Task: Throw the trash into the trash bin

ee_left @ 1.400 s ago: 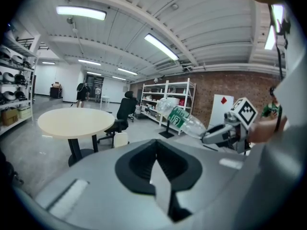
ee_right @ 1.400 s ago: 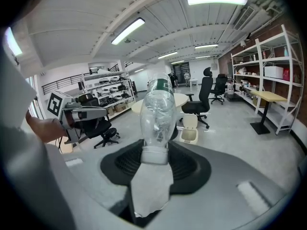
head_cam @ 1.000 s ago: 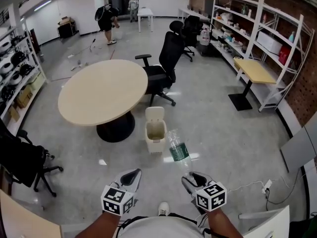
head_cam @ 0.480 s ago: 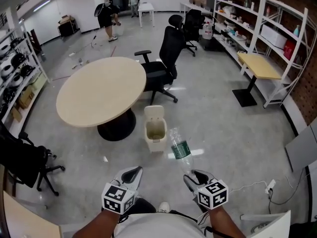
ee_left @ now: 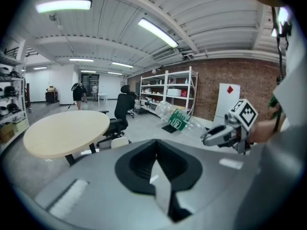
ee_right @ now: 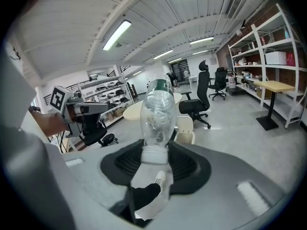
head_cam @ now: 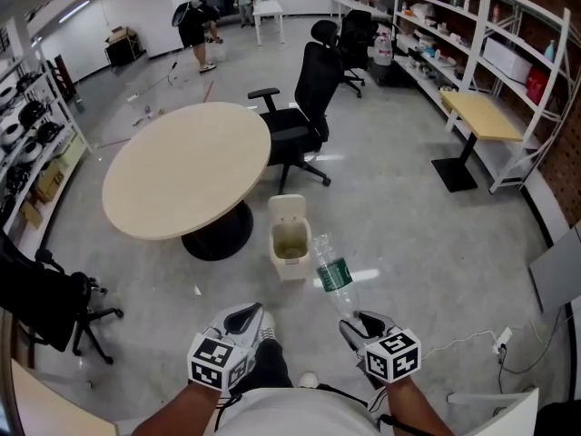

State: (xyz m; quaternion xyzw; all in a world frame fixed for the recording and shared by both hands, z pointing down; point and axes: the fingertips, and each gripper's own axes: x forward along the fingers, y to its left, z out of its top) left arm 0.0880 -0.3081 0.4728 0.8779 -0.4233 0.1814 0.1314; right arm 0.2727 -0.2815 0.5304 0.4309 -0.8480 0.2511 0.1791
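Bottle (head_cam: 334,273) stays in right claw (head_cam: 356,320); a leg (head_cam: 270,363) has swung forward.

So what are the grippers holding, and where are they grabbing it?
The right gripper clamps a clear plastic bottle by its cap end, the body sticking out ahead. The left gripper holds nothing.

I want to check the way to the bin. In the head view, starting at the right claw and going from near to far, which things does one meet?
right claw → plastic bottle → trash bin → black office chair → white table
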